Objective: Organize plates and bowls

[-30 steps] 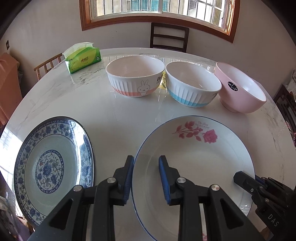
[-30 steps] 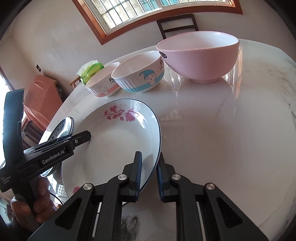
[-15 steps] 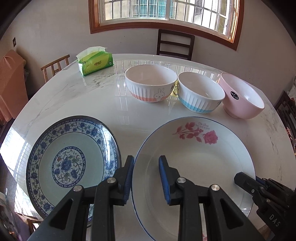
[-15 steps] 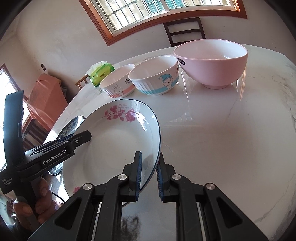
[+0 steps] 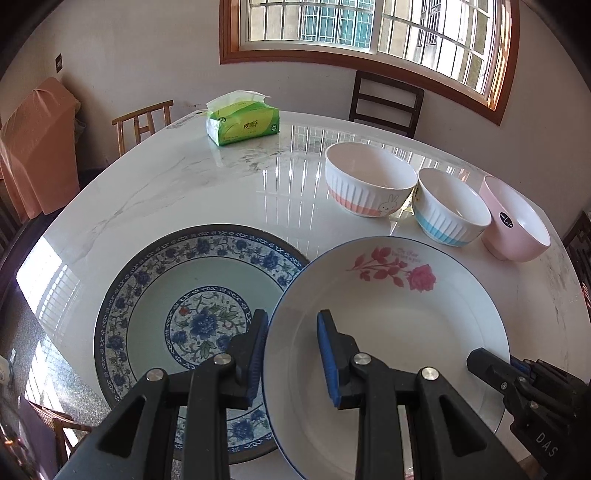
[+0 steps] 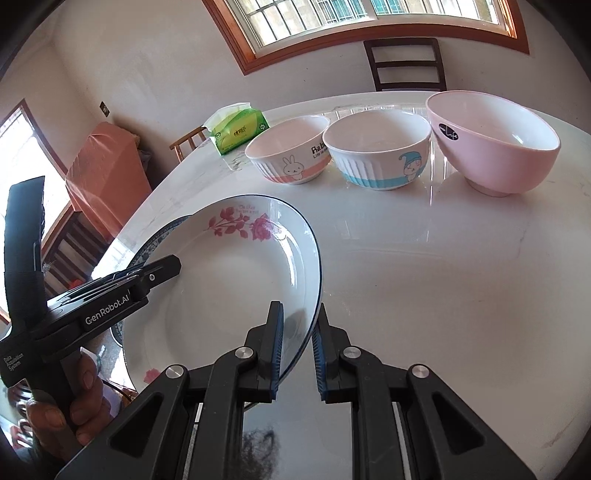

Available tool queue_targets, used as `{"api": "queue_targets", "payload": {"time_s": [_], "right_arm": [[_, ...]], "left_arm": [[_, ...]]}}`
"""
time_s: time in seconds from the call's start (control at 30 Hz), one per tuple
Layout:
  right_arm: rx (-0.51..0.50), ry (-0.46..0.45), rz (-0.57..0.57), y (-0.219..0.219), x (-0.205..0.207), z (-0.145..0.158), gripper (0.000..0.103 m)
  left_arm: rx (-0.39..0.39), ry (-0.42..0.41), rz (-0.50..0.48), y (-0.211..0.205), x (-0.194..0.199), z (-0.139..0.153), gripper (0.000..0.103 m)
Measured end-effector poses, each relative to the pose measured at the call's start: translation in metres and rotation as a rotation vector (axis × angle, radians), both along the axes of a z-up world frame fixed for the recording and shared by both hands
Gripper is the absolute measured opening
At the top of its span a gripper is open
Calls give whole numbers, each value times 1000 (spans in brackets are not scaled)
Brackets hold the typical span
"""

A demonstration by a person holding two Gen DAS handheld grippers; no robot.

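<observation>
The rose plate (image 5: 388, 332) is gripped at two sides and sits above the worktop (image 5: 184, 192), its left edge overlapping the right part of the blue plate (image 5: 177, 317), which lies flat on the near left of the worktop. The left gripper (image 5: 291, 354) has its fingers (image 5: 258, 343) set narrow across the plate's left rim, one pad outside the rim and one over the inside. The right gripper (image 6: 297, 350) clamps the plate's right rim with its fingers (image 6: 275, 347) drawn close together, the thin edge running between the blue pads. In the right wrist view the left gripper (image 6: 162, 267) reaches in from the left, held by a hand (image 6: 70, 402) at the lower left corner; only a sliver of the blue plate (image 6: 155, 240) shows past the rose plate (image 6: 229, 295) there. In the left wrist view the tip of the right gripper (image 5: 484, 363) shows at the plate's near right rim.

Three bowls stand in a row on the far right of the worktop: the rabbit bowl (image 5: 369, 184) on the left, the blue-striped bowl (image 5: 448, 206) just beside it, and the pink bowl (image 5: 513, 221) on the right, close to its neighbour. A green tissue pack (image 5: 242, 122) sits at the far edge, well apart from the bowls. Chairs (image 5: 386, 103) stand beyond the worktop under a window (image 5: 369, 26).
</observation>
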State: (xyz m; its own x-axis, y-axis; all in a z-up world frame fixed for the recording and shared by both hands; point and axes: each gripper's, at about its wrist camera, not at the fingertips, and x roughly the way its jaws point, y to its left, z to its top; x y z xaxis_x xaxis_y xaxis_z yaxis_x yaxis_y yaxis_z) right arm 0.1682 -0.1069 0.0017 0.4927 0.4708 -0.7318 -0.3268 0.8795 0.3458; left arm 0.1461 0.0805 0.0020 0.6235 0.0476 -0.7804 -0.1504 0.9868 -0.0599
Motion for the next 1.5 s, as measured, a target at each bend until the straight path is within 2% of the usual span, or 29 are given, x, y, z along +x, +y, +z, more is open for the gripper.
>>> {"api": "queue_targets", "payload": {"time_s": [0.67,1.5], "right_arm": [[-42,-13,127,77,20,3,16],[-60,-12,184,110,28,-2,16]], "left_arm": [[-18,8,136,74,-6,-5,28],[-37,34,196,116,2,-20,28]]}}
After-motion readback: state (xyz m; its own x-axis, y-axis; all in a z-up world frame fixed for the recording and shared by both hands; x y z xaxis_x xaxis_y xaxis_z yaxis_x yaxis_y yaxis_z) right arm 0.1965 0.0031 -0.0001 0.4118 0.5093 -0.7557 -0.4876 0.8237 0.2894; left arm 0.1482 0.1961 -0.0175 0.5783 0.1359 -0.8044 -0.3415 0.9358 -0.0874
